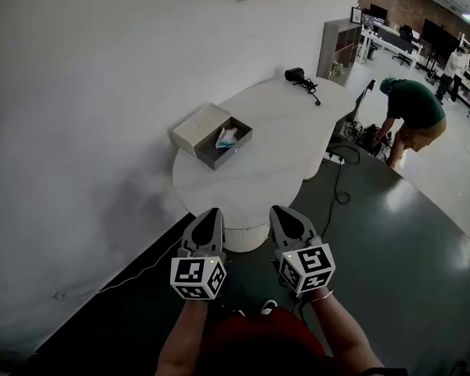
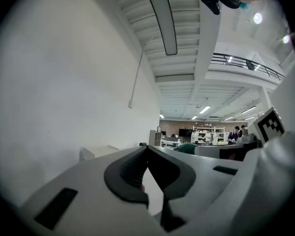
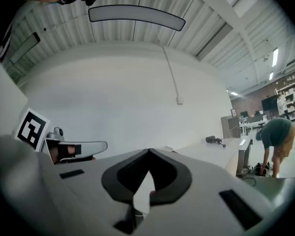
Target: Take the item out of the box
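Closest to the person, the left claw and the right claw are held side by side and level, just short of the near rim of the white rounded surface. Each claw is pressed together at the tips with nothing between its jaws. Both are over the dark floor and well apart from the box, which sits open on the surface's left side by the wall, its lid folded back. The item, a white-and-blue packet, lies inside the box. At the surface's far end rests a black device with a cable. Beyond that, a person bends over.
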